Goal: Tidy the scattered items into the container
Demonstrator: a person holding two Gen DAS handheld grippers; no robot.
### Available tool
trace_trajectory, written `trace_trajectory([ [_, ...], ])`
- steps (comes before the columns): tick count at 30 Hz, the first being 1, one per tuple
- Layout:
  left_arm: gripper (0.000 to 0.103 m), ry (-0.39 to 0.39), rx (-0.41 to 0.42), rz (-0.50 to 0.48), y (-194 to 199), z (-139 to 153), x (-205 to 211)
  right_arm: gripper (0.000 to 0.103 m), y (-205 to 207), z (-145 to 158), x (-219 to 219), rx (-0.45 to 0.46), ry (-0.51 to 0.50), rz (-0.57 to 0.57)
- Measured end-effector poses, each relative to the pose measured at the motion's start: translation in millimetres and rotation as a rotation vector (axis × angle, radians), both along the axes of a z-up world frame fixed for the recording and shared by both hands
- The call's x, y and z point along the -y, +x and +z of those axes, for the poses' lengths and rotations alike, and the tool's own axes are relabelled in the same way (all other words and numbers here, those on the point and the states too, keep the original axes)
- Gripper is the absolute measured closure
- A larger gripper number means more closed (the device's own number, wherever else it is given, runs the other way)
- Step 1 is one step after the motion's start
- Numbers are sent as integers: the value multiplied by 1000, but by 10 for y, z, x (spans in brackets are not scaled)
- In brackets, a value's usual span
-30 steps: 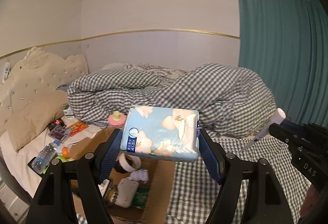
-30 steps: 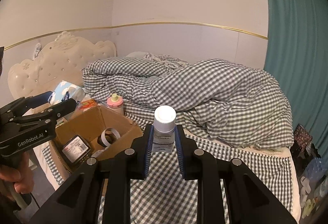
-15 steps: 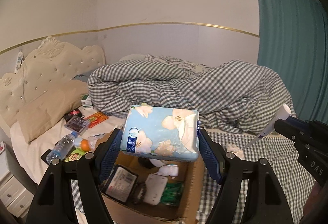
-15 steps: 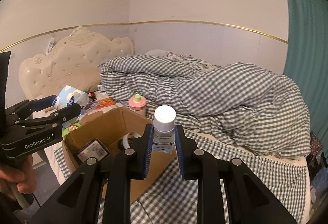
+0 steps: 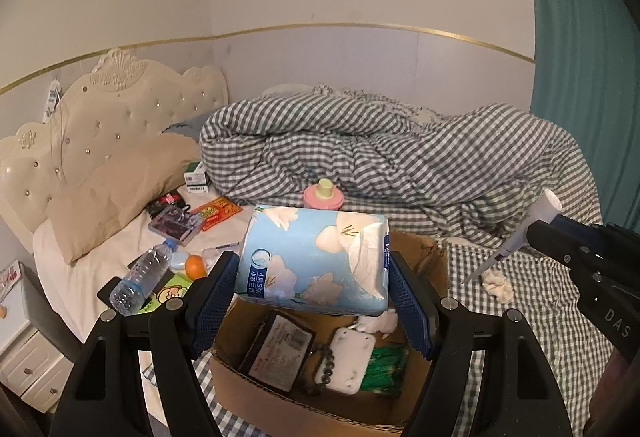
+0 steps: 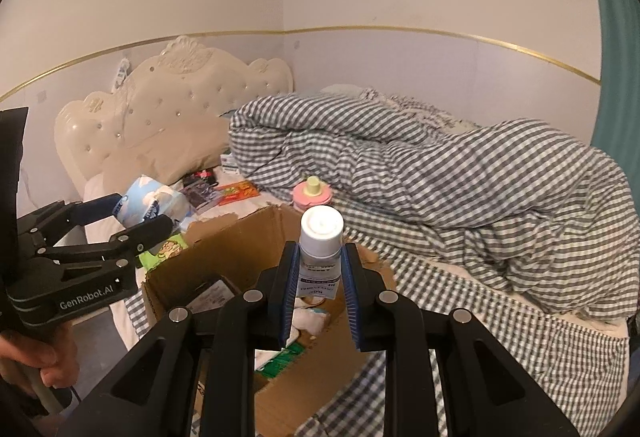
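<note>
My left gripper [image 5: 312, 277] is shut on a blue floral tissue pack [image 5: 316, 257] and holds it above the open cardboard box [image 5: 288, 413] on the bed. My right gripper [image 6: 320, 277] is shut on a white tube [image 6: 320, 253] with a white cap, held over the same box [image 6: 236, 241]. The right gripper also shows at the right of the left wrist view [image 5: 536, 233], with the tube [image 5: 520, 237] pointing down-left. The left gripper with the tissue pack [image 6: 148, 205] shows at the left of the right wrist view. The box holds several items.
Scattered on the bed left of the box are a water bottle [image 5: 140, 277], an orange [image 5: 195, 265], a red packet [image 5: 216, 212] and a clear case [image 5: 175, 225]. A pink cup [image 5: 323, 195] stands behind the box. A checked duvet [image 5: 400, 165] is heaped behind. A white wad [image 5: 496, 281] lies right.
Both grippers have moved forward and left over the box with their objects still held. More of the box's inside and the scattered items shows now.
</note>
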State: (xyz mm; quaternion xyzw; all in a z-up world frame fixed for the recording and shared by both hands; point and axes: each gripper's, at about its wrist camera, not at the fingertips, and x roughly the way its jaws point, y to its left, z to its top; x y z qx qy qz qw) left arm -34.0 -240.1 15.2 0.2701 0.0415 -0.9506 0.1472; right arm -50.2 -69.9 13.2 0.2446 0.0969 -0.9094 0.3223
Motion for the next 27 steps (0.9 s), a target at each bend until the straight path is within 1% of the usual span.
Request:
trace_trajectory([
  [5,28,17,43,-5,-125,-145,81,82,-122,-190,160,51,15,39],
  [12,28,60,131,-6,-291,-421,212,82,-281,-441,283,133,26,88],
  [19,28,78,205,-16,-432,-650,263,82,-365,-661,492,158,84,121],
  [27,28,84,266,-17,-539,-851,283,82,-441,-866,611,198,134,131],
])
